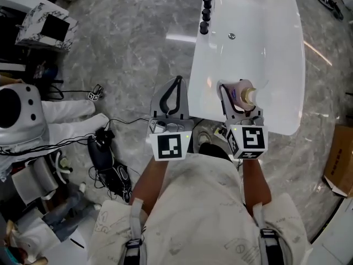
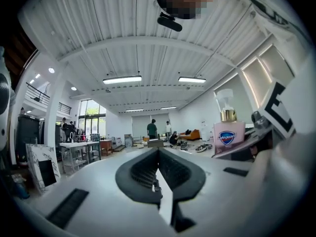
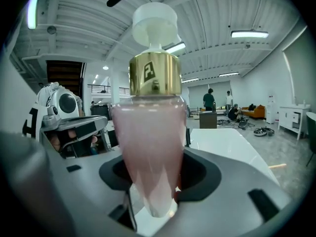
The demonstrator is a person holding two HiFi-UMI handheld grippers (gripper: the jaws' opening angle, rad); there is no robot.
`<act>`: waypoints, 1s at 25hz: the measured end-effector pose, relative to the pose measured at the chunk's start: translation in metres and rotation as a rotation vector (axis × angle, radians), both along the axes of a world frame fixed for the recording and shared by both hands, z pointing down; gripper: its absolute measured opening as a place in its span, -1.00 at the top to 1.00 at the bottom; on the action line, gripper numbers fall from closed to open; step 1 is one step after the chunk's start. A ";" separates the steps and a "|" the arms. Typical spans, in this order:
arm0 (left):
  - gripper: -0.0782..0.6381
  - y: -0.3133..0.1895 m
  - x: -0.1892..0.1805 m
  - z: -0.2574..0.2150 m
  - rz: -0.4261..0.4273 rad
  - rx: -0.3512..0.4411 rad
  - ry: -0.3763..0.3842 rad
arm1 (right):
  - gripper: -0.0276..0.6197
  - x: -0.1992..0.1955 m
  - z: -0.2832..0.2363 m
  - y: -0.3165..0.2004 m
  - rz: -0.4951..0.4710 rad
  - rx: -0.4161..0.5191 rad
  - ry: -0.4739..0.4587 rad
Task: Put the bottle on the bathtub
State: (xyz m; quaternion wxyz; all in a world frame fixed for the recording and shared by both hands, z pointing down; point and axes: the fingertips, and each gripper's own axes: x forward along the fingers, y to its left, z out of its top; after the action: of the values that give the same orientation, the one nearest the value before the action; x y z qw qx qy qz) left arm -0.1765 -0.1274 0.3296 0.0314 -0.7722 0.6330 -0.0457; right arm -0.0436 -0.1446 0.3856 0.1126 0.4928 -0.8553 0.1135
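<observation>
The person's pale shirt (image 1: 204, 214) fills the near edge of the head view, with both forearms reaching forward from it. The left gripper (image 2: 158, 174) is clenched: its own view shows the two jaws pressed together with nothing between them. In the head view it hangs over the grey floor (image 1: 132, 37), just beside the near left corner of the bathtub (image 1: 265, 43).

The right gripper (image 1: 237, 99) is grasping the bottle (image 3: 150, 132). Its jaws press on the lower part of the pink body, and the bottle stands upright between them. A gold collar (image 3: 154, 73) and a white pump (image 3: 154, 21) rise above the jaws. In the head view the bottle sits over the near end of the white bathtub, inside its rim. Whether its base touches the tub surface cannot be told.

To the left of the person, black cables (image 1: 107, 159) lie tangled on the floor. Farther along the tub's left rim stands a black tap (image 1: 207, 10), and a small drain (image 1: 231, 36) shows in the basin beyond the bottle.

At the far end of the hall, seen from the left gripper view, a few people (image 2: 152, 129) stand near the windows under long ceiling lights (image 2: 122, 79).
</observation>
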 end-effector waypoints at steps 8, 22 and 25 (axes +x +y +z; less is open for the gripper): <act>0.78 -0.068 -0.039 0.040 0.089 -0.077 0.036 | 0.27 -0.042 0.034 -0.055 0.067 -0.073 0.044; 0.78 -0.142 -0.066 0.116 0.246 -0.143 0.006 | 0.27 -0.085 0.136 -0.127 0.163 -0.204 0.099; 0.78 -0.153 -0.069 0.132 0.259 -0.177 0.055 | 0.27 -0.087 0.160 -0.139 0.184 -0.241 0.105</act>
State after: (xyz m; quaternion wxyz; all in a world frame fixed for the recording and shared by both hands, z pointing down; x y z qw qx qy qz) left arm -0.2452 -0.2804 0.4619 -0.0487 -0.8481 0.5221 -0.0757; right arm -0.1308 -0.2838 0.5459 0.2047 0.5571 -0.7798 0.1991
